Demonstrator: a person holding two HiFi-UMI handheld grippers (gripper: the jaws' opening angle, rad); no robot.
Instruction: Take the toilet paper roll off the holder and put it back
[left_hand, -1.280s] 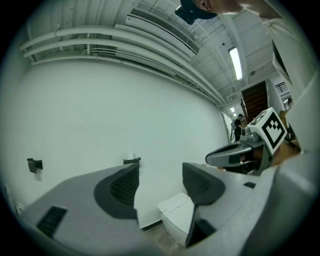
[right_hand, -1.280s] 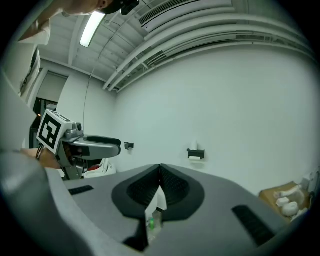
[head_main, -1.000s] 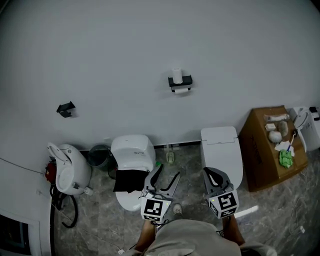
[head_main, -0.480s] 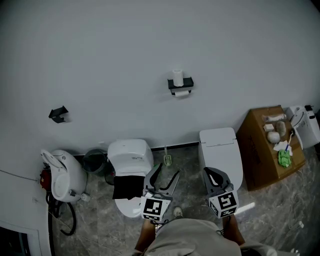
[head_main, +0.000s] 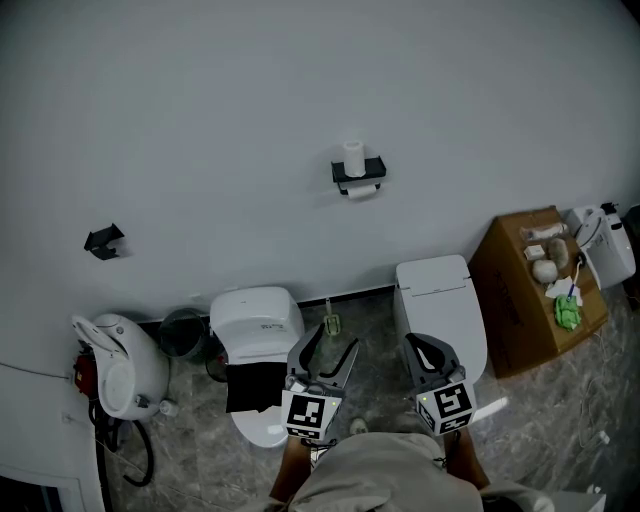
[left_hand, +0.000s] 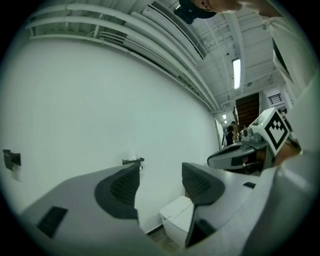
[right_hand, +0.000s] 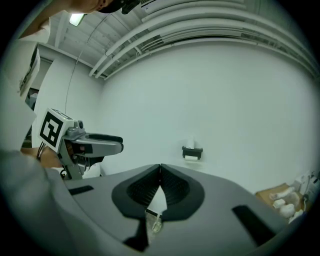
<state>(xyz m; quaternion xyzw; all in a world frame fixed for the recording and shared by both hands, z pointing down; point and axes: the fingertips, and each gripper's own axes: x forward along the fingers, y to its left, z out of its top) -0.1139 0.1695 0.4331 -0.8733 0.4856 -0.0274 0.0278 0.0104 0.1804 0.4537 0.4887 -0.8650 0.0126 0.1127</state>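
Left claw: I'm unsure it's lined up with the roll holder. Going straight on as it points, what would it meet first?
Probably the bare white wall, as far as depth shows. The left claw, open and empty, aims right of the holder and above the toilet.

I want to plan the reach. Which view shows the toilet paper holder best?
The head view: the toilet paper holder hangs unobstructed on the wall, a roll upright on top. The right gripper view shows it smaller, above its shut jaws; the left gripper view, tiny beside one jaw.
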